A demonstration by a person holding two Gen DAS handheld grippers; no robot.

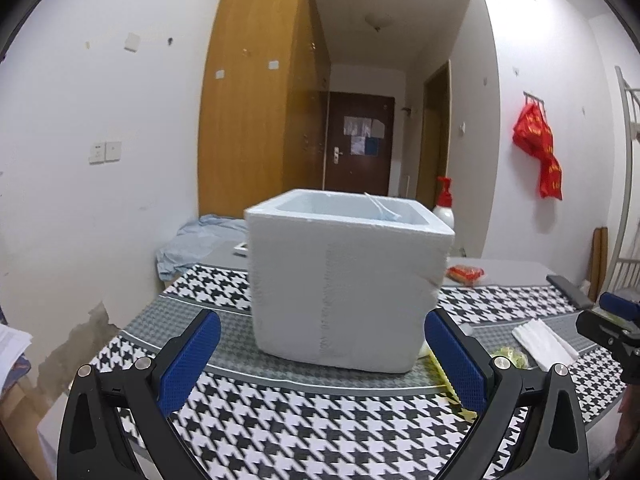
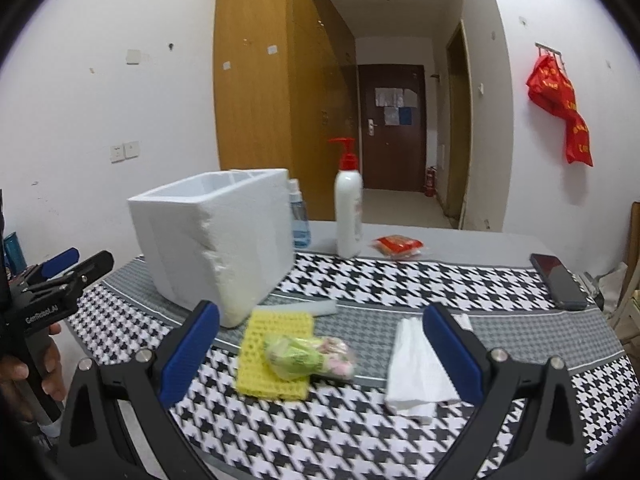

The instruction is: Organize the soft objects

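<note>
Both grippers gape empty: left gripper [image 1: 322, 360] frames the foam box [image 1: 344, 280] at centre; right gripper [image 2: 320, 354] hovers over sponge [image 2: 276, 354], packet [image 2: 310, 358], tissue [image 2: 416, 372], bare desk [image 2: 400, 452] below.

white foam box [image 2: 224, 240], yellow sponge [image 2: 276, 356], houndstooth cloth [image 2: 400, 280]

A grey table [image 2: 460, 240] carried a houndstooth cloth [image 2: 400, 280]. On the cloth stood a white foam box [image 2: 216, 240]. In front of the box lay a yellow sponge [image 2: 280, 328] (a green packet [image 2: 308, 356] resting on it), and right of the sponge white tissues [image 2: 416, 372]. Behind the box stood a pump bottle [image 2: 349, 208], with a red packet [image 2: 398, 246] beside it and a dark phone [image 2: 558, 280] far right.
</note>
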